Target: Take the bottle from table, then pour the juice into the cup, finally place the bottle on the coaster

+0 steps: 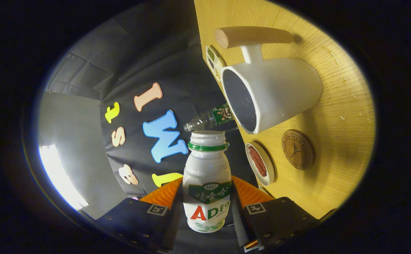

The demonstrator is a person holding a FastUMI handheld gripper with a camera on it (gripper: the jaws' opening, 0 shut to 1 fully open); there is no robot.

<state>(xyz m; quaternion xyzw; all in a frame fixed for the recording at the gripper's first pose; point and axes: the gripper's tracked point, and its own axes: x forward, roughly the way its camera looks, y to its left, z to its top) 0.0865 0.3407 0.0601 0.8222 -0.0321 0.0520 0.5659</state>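
gripper [207, 204] clamps bottle [207, 183] | open mouth at cup [269, 93] rim — juice not discernible | coaster [297, 149] bare

This is a staged recording booth, not a lived-in room: dark creased cloth [85, 70] hangs as the wall behind a light wooden bench [339, 91], lit by one bright patch at the side. The bench is set like a small drinks table, with a white cup [283, 91], a cork coaster [297, 149], a small dish [260, 163] and a clear plastic bottle [209, 120] lying beyond it
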